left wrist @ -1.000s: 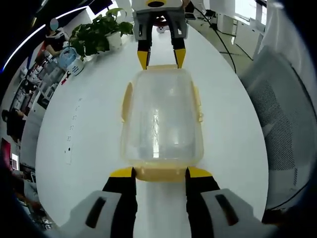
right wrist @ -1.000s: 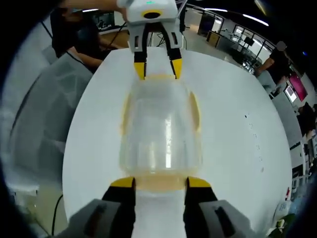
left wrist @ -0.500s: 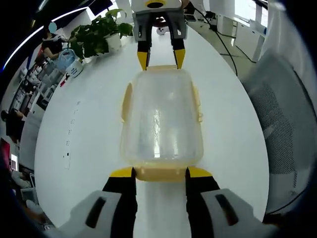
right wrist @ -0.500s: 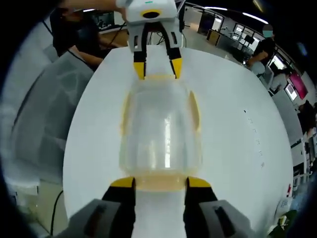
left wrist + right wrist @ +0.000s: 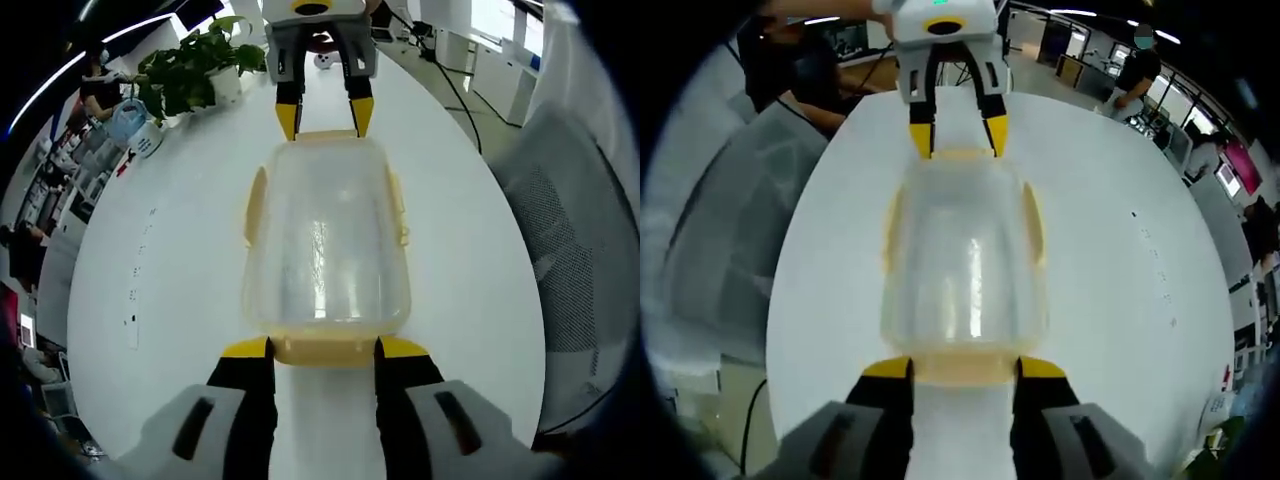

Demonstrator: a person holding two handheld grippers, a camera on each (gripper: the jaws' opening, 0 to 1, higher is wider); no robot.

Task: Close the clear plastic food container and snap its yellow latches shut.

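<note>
Container (image 5: 326, 240) lidded on white table (image 5: 180, 250), left gripper (image 5: 323, 347) and right gripper (image 5: 950, 367) spread wide at opposite end latches; uneven pressing likely to skid it, latches unsnapped.

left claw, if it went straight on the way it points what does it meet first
The left claw would press into the yellow end latch of the clear plastic food container, already at its tips, likely touching.

No legible txt, labels or nos. anywhere. Small dark marks on the counter (image 5: 140, 300) toward its edge are too tiny to read; same marks in right gripper view.
</note>
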